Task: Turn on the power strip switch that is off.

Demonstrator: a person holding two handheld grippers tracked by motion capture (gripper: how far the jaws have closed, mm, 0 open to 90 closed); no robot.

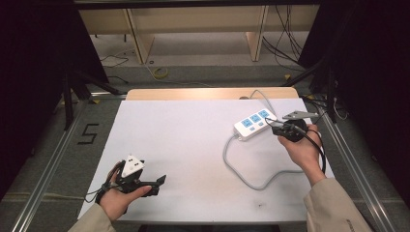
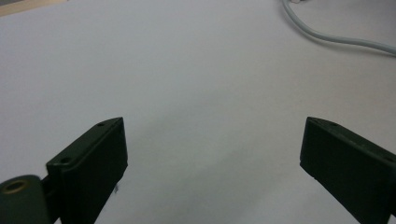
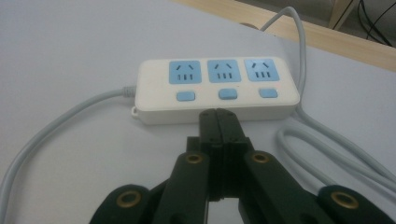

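A white sheet (image 1: 193, 145) covers the pale wooden table (image 1: 193, 94), leaving its far edge bare. Beyond that edge, black cables (image 1: 285, 43) trail on the floor.

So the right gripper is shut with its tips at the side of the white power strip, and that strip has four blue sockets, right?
Not quite: the power strip has three blue sockets, each with a blue button below it, as the right gripper view shows. The rest holds: the right gripper is shut, its tips at the strip's side.
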